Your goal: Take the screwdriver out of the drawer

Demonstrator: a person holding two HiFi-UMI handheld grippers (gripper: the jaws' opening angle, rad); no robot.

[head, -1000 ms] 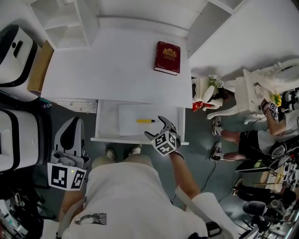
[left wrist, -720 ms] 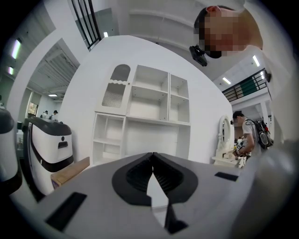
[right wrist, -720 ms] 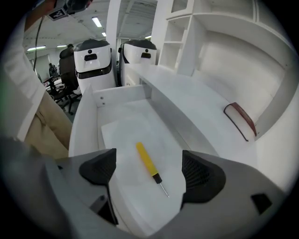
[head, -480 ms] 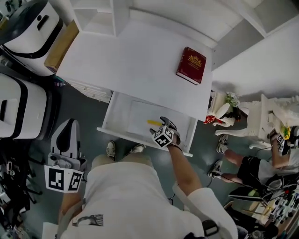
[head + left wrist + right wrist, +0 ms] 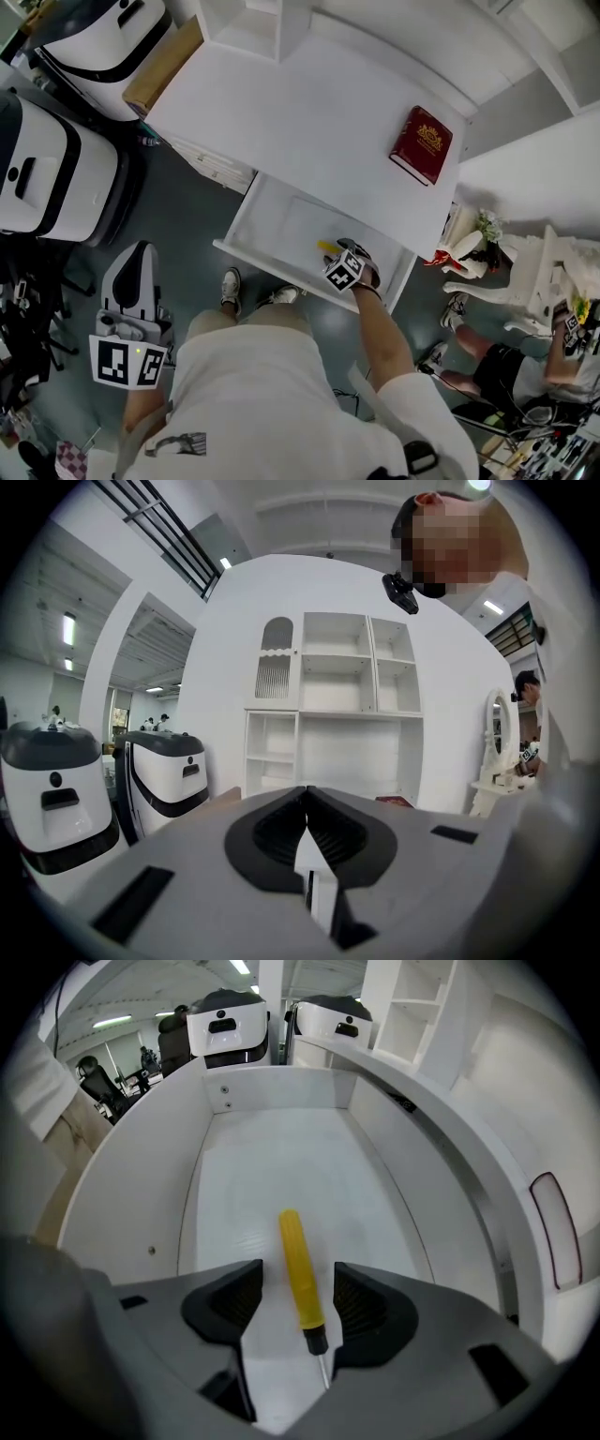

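Observation:
A yellow-handled screwdriver (image 5: 300, 1274) lies flat on the floor of the open white drawer (image 5: 141, 1185), its tip toward me. My right gripper (image 5: 298, 1302) points steeply down into the drawer with the handle between its jaws. The jaws are closing, and a small gap still shows on each side of the handle. In the head view the screwdriver (image 5: 328, 247) peeks out beside the right gripper (image 5: 347, 264) inside the drawer (image 5: 246, 260). My left gripper (image 5: 141, 253) hangs low at the left, away from the desk, and its jaws (image 5: 305, 832) are shut on nothing.
The white desk (image 5: 300, 122) above the drawer carries a red book (image 5: 422, 143). White shelving (image 5: 337, 714) rises behind the desk. White machines (image 5: 56, 169) and a cardboard box (image 5: 164, 66) stand to the left. A seated person (image 5: 525, 366) is at the right.
My right gripper has sunk into the drawer and now straddles the screwdriver, with its jaws narrower than before. The left gripper has shifted only a little at the left.

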